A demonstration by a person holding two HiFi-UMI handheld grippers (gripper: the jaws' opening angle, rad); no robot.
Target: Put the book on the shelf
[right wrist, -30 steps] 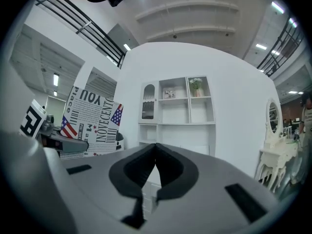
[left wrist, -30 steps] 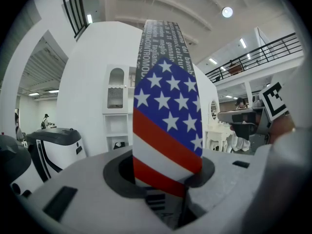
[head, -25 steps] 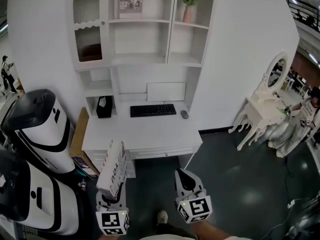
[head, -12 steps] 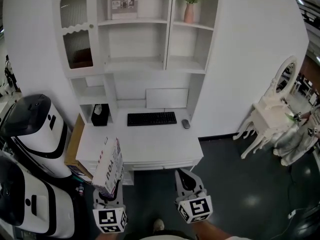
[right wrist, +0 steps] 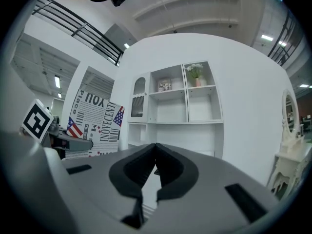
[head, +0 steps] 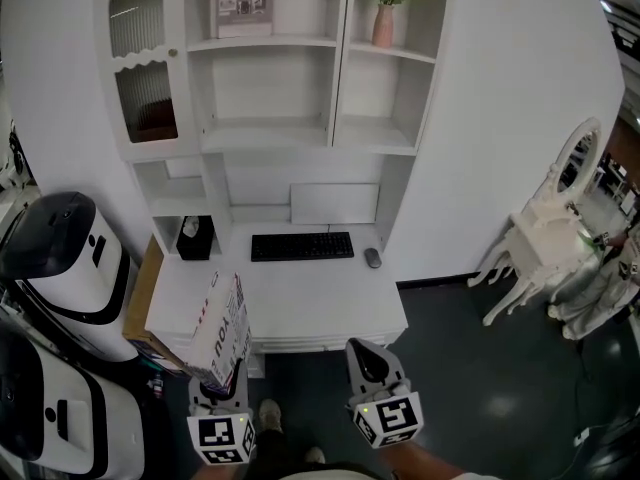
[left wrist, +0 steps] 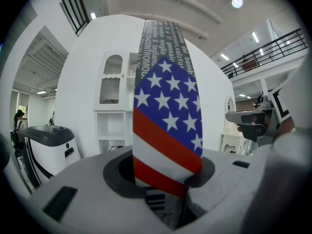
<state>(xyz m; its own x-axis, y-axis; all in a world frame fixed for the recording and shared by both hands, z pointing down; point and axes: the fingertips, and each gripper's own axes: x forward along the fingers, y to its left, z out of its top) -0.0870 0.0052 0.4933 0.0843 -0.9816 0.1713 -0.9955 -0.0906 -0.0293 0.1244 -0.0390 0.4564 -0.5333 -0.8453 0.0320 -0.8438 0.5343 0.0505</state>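
Having drawn nearer the white desk-and-shelf unit (head: pixel 270 128) than a second ago, the left gripper (head: pixel 220 386) is clamping the upright flag-printed newsprint book (head: pixel 222 330) over the desk's near left edge, the right gripper (head: pixel 368 360) is trailing with jaws together and empty, and the carry is probably calling next for a lift towards a far open shelf.

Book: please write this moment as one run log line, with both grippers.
left gripper: shut on book | right gripper: shut, empty | book: not yet on shelf

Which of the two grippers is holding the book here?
The left gripper: the book stands upright, clamped between its fingers. The right gripper has its fingers closed together with nothing between them.
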